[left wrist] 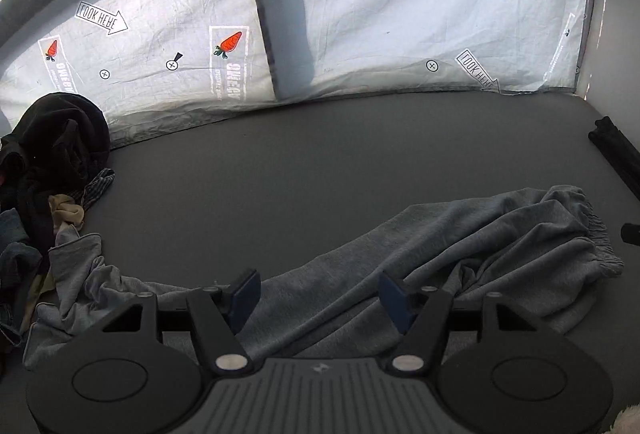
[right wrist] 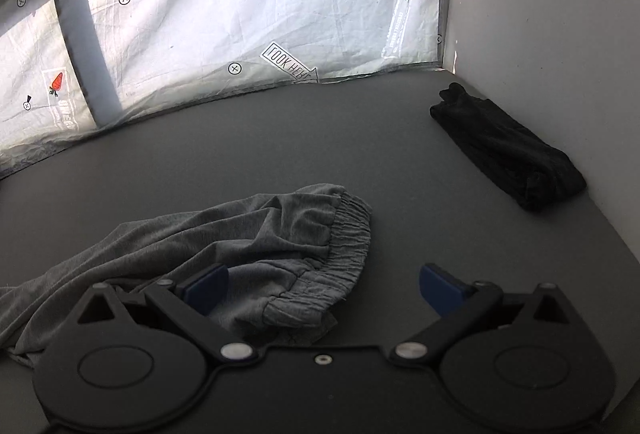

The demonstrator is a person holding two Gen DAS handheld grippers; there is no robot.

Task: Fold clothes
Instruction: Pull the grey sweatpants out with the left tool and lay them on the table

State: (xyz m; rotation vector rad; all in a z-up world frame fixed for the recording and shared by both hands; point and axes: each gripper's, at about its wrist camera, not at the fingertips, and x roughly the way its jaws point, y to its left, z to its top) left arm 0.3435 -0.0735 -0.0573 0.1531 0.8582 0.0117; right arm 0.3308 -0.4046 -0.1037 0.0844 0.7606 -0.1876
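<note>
Grey sweatpants (left wrist: 460,246) lie crumpled across the dark grey surface (left wrist: 320,162), the elastic waistband (right wrist: 348,234) at the right end. My left gripper (left wrist: 320,294) hovers over the middle of the trouser fabric; its blue pads (left wrist: 246,292) stand apart and press on nothing. My right gripper (right wrist: 324,288) is open wide over the waistband end of the sweatpants (right wrist: 240,234), its left blue pad (right wrist: 206,286) just above the cloth, the right pad over bare surface. Neither gripper holds the fabric.
A heap of dark and mixed clothes (left wrist: 48,170) sits at the left edge. A folded black garment (right wrist: 508,150) lies by the white wall (right wrist: 560,74) on the right. A printed white sheet (left wrist: 360,26) hangs along the back.
</note>
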